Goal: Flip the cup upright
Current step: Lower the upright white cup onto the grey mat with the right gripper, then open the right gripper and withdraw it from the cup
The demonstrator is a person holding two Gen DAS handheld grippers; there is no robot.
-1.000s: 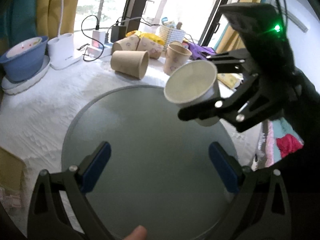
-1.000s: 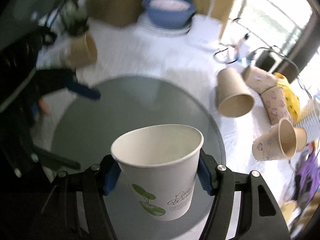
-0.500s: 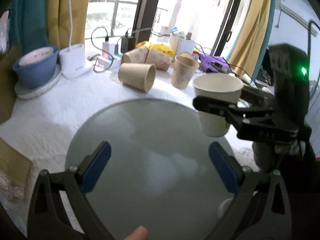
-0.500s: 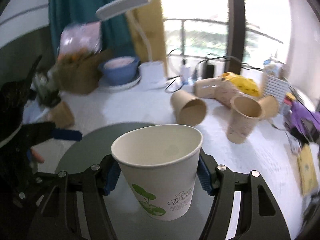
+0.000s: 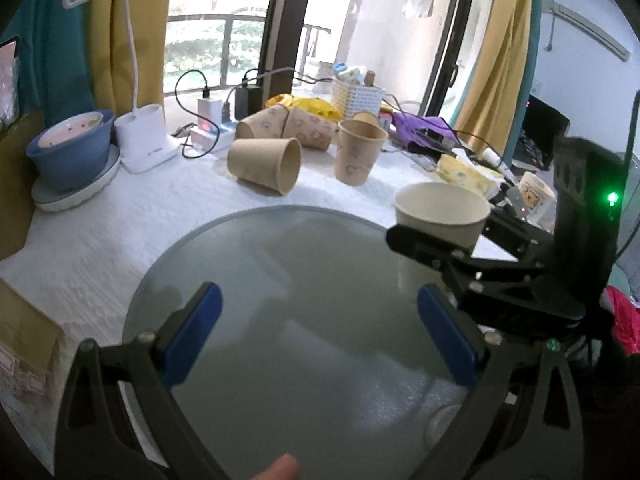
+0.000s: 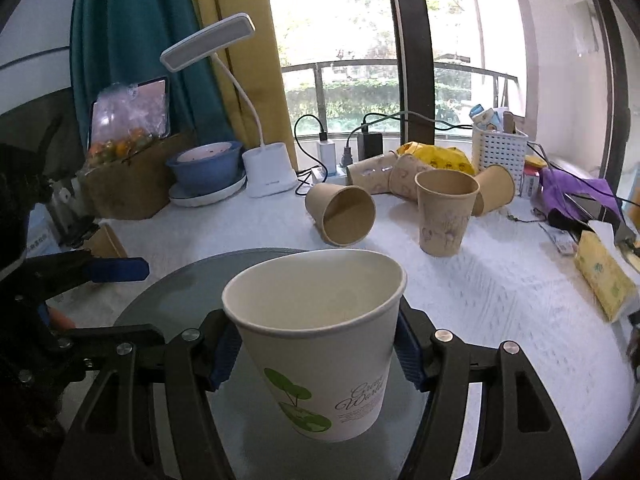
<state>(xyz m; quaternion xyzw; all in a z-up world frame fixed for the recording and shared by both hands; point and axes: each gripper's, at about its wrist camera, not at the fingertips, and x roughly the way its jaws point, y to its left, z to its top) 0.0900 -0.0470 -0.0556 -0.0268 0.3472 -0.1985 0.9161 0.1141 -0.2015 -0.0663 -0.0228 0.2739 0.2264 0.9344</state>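
A white paper cup [image 6: 320, 344] with a green logo stands mouth up between the blue pads of my right gripper [image 6: 316, 350], which is shut on it over the round grey glass plate [image 6: 168, 304]. In the left wrist view the same cup [image 5: 440, 220] is at the plate's right edge, held by the right gripper [image 5: 448, 256]. I cannot tell if its base touches the plate. My left gripper [image 5: 320, 336] is open and empty over the plate's [image 5: 280, 320] near side.
Several brown paper cups [image 5: 266, 164] lie or stand on the white cloth behind the plate, one upright [image 5: 358, 154]. A blue bowl on plates [image 5: 70, 156], a white lamp base [image 5: 146, 144], chargers, a white basket [image 5: 358, 96] and a yellow tissue pack [image 6: 604, 280] crowd the back and right.
The right gripper turned the white cup from tilted on its side to mouth up and lowered it toward the plate's right edge. The left gripper stayed open over the plate.
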